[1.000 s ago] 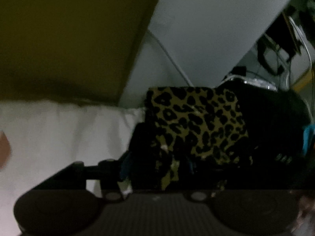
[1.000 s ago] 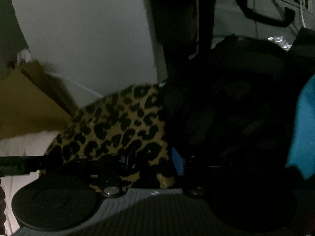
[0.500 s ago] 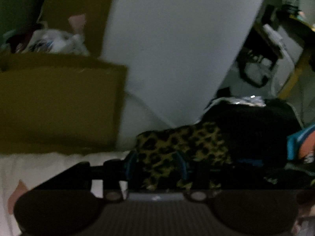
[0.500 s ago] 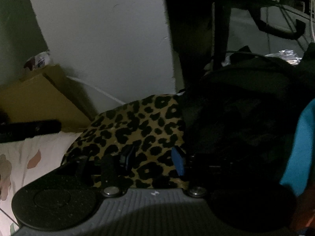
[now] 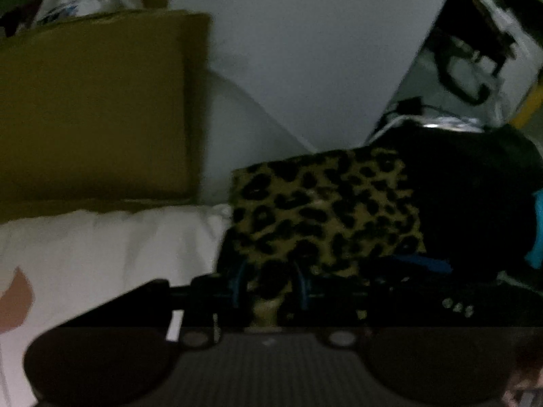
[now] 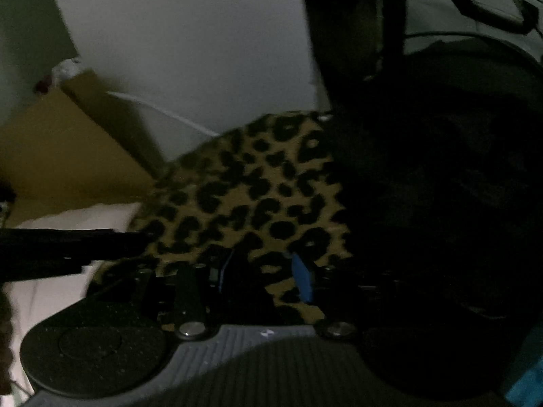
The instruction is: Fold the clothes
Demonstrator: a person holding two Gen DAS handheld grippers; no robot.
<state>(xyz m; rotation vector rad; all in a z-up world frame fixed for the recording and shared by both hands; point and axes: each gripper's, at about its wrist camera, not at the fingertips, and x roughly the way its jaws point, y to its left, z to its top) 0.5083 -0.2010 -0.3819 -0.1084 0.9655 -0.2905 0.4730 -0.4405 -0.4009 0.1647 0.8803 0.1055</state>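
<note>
No readable text in either view. Dim light, blur throughout. Bag (image 5: 85, 0) atop box (image 5: 95, 108) shows blue marks, too smeared to read as letters. Small pale mark on right gripper body (image 6: 268, 333), shape only, not legible. Same faint speck on left gripper body (image 5: 268, 342), unreadable. Garment (image 5: 325, 217) carries leopard spots only, no label visible. Sheet (image 5: 101, 247) shows pink blotch pattern, no lettering. No numbers, no brands, no signs.
</note>
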